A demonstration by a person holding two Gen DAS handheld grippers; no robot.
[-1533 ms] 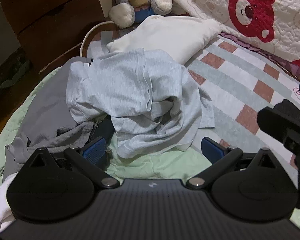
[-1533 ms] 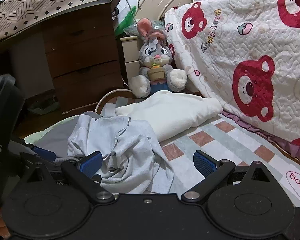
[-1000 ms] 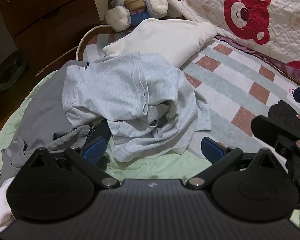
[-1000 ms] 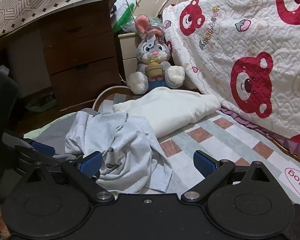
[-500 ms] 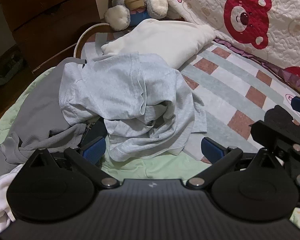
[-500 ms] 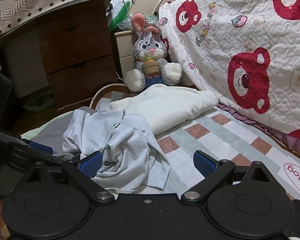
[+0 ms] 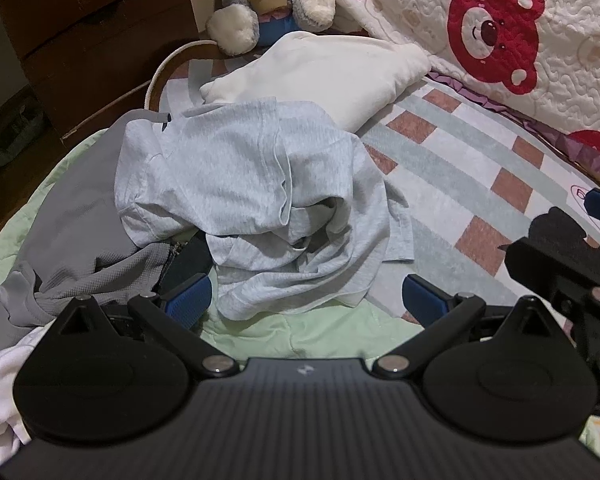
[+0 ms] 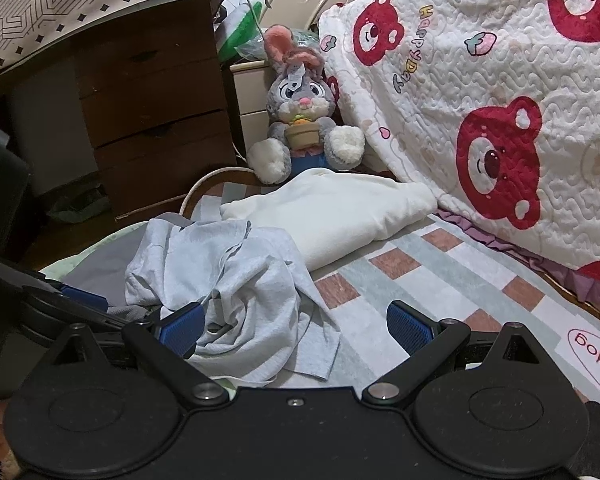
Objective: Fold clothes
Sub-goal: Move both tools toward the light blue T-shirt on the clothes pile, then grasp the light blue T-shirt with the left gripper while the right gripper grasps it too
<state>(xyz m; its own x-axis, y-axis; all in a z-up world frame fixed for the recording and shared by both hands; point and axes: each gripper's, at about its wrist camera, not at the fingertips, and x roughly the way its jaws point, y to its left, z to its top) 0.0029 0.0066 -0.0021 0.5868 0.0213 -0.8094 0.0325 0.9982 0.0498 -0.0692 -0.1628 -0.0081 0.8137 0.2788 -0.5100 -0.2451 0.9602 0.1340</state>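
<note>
Your left gripper (image 7: pixel 306 294) and right gripper (image 8: pixel 296 326) hover with jaws released over a crumpled shirt (image 7: pixel 260 200) on the bed (image 7: pixel 460 168). A bunched grab risks catching several layers, spoiling the fold.

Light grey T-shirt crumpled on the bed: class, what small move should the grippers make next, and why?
Probably lower the left gripper onto the light grey T-shirt and pinch its near hem. Both sets of jaws stand open and empty, and the shirt lies bunched on the dark grey garment, still unfolded.

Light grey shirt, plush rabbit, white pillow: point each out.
light grey shirt (image 7: pixel 236 184), left wrist view, crumpled upper panel.
plush rabbit (image 8: pixel 300 96), right wrist view, its face.
white pillow (image 8: pixel 332 212), right wrist view, top surface.
</note>
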